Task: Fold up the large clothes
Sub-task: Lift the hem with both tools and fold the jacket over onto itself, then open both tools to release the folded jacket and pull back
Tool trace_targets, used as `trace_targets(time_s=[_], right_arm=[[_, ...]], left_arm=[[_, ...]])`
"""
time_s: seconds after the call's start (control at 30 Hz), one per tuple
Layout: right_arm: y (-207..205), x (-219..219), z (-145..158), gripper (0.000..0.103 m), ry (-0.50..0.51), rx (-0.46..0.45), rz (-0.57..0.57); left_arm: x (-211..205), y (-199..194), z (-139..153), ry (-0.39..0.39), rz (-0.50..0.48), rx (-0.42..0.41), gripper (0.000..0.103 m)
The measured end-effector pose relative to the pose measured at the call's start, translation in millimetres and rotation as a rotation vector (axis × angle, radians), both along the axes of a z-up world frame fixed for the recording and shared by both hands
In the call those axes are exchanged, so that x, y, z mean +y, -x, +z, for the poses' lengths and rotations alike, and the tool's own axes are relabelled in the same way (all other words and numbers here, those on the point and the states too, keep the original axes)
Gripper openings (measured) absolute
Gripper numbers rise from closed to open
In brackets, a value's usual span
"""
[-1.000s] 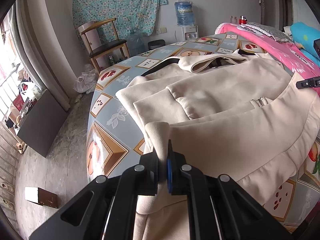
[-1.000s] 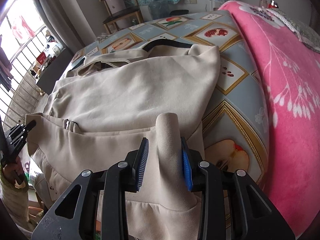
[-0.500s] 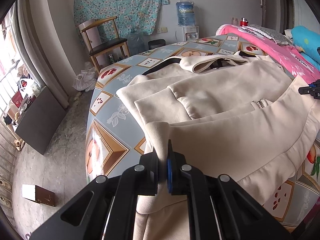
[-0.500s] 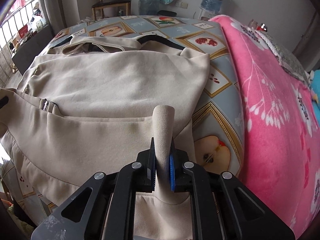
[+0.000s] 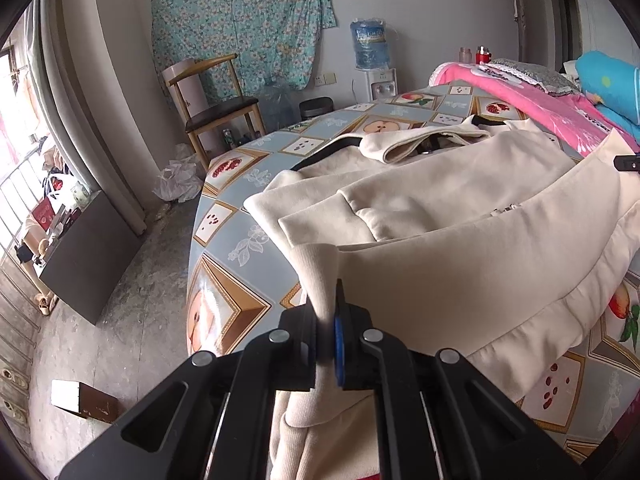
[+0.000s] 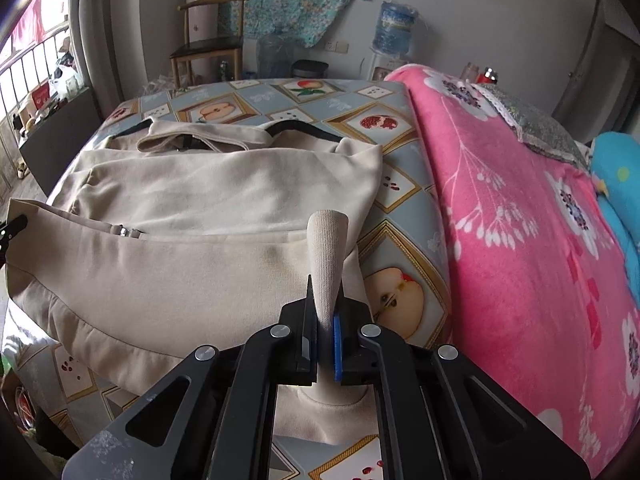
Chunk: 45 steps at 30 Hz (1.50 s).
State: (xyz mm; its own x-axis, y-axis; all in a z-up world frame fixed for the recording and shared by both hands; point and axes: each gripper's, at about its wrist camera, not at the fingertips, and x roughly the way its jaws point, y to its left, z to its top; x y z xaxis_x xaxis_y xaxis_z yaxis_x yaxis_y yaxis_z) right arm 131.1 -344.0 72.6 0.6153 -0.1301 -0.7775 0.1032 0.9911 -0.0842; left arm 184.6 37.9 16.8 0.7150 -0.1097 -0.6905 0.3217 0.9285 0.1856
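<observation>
A large beige jacket [image 5: 460, 208] lies spread on the fruit-patterned table [image 5: 224, 280], collar at the far side. My left gripper [image 5: 328, 312] is shut on the ribbed hem corner at the jacket's near left edge. In the right wrist view, the jaws of my right gripper [image 6: 325, 312] are closing tight on the ribbed hem corner at the jacket's [image 6: 200, 200] near right edge, and the cloth stands up pinched between the pads. The hem between both grippers is lifted off the table [image 6: 400, 208] and folded over toward the collar.
A pink flowered blanket [image 6: 520, 220] covers the bed along the table's right side. A wooden chair [image 5: 216, 100], a water dispenser [image 5: 370, 46] and a bin stand at the far wall. A dark cabinet [image 5: 88, 256] and a small box [image 5: 80, 400] sit on the floor at left.
My right gripper closed on the hem corner and lifted it up and forward over the jacket. The left gripper kept its grip and hardly moved.
</observation>
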Motion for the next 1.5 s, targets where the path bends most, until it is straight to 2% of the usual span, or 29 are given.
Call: trace_targets(time_s=[0.13, 0.2, 0.33, 0.5, 0.6, 0.67, 0.77, 0.9, 1.03, 1.1, 1.13, 1.17, 1.2, 1.23, 1.3, 1.37, 1.43, 1.5], right_arm=[[28.0, 4.3, 25.2, 0.005, 0.002, -0.097, -0.017], [38.1, 7.1, 39.2, 0.005, 0.007, -0.146, -0.015], [32.7, 8.2, 65.9, 0.005, 0.035, -0.222, -0.001], [-26.5, -17.4, 89.6, 0.005, 0.042, -0.259, 0.018], [-85.1, -38.6, 93.6, 0.005, 0.054, -0.238, 0.020], [-129.5, -53.6, 87.5, 0.005, 0.042, -0.200, 0.014], [-191.4, -73.0, 68.3, 0.005, 0.003, -0.129, 0.001], [-247.8, -76.8, 18.1, 0.005, 0.010, -0.008, -0.015], [-277.3, -75.9, -39.8, 0.008, 0.023, 0.130, -0.009], [-280.6, -76.7, -56.2, 0.018, 0.064, 0.164, 0.003], [-280.1, -79.9, -58.7, 0.027, 0.080, 0.170, 0.005], [-277.7, -85.9, -56.8, 0.038, 0.089, 0.168, -0.010], [-273.0, -95.5, -50.3, 0.042, 0.083, 0.154, -0.037], [-268.0, -106.1, -39.2, 0.047, 0.054, 0.129, -0.057], [-248.8, -129.7, -14.1, 0.048, -0.048, 0.055, -0.071], [-224.6, -147.9, 13.1, 0.050, -0.104, -0.025, -0.074], [-189.9, -159.3, 33.6, 0.051, -0.201, -0.076, -0.049], [-155.5, -158.6, 41.1, 0.052, -0.274, -0.080, -0.003]], left_arm=[[14.7, 26.0, 25.7, 0.048, -0.001, -0.062, 0.006], [18.9, 35.8, 39.7, 0.041, 0.005, -0.101, 0.006], [18.2, 32.3, 67.4, 0.038, -0.013, -0.164, 0.006], [9.7, -26.8, 91.9, 0.037, -0.037, -0.193, 0.006], [0.7, -89.7, 98.2, 0.045, -0.047, -0.150, 0.006], [-6.3, -130.9, 97.6, 0.031, -0.046, -0.124, 0.006], [-19.2, -193.2, 80.8, -0.001, -0.040, -0.039, 0.006], [-27.4, -252.7, 31.4, -0.067, -0.026, 0.092, 0.006], [-27.4, -279.1, -20.3, -0.100, -0.006, 0.217, 0.009], [-19.3, -283.3, -36.6, -0.080, 0.014, 0.272, 0.016], [-12.9, -283.2, -36.8, -0.062, 0.032, 0.271, 0.020], [-6.3, -282.7, -35.2, -0.044, 0.050, 0.270, 0.032], [2.4, -282.7, -30.8, -0.029, 0.076, 0.269, 0.046], [13.7, -280.9, -22.6, -0.009, 0.110, 0.256, 0.052], [31.1, -267.0, -5.7, 0.033, 0.145, 0.204, 0.055], [39.4, -247.3, 11.9, 0.026, 0.145, 0.145, 0.055], [41.2, -217.4, 27.2, 0.043, 0.090, 0.115, 0.055], [38.7, -186.5, 35.2, 0.057, 0.025, 0.109, 0.058]])
